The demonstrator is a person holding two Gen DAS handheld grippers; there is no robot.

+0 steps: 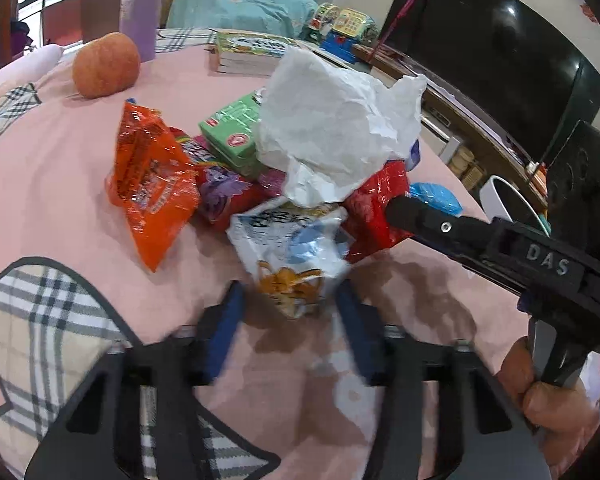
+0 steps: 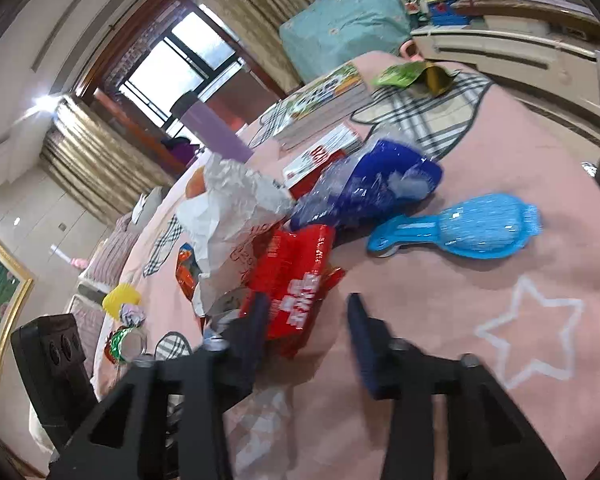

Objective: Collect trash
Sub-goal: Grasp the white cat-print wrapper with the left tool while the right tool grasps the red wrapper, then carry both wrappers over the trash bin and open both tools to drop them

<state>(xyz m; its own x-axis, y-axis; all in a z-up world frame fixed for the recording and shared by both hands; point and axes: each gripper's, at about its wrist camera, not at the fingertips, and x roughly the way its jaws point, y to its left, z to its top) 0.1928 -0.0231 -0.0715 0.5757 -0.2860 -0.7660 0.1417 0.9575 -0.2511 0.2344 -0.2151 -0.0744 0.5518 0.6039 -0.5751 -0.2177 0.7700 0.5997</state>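
Several wrappers heaped on pink cover [image 1: 60, 160]. Orange packet [image 1: 152, 184] at nine o'clock of heap. Left fingers [image 1: 290, 288] at six, half-narrowed around white-and-blue wrapper [image 1: 292, 248], no firm pinch visible. Crumpled white paper [image 1: 332, 128] at twelve. Right fingers [image 2: 308, 300] apart, astride red packet [image 2: 296, 264] at three.

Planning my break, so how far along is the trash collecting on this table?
Done: nothing visibly; wrappers are piled on the pink tablecloth. In hand: the left gripper straddles the white-and-blue wrapper and the right gripper straddles a corner of the red wrapper, neither clamped yet. Left: those two, plus the orange wrapper, crumpled white paper and blue bag.
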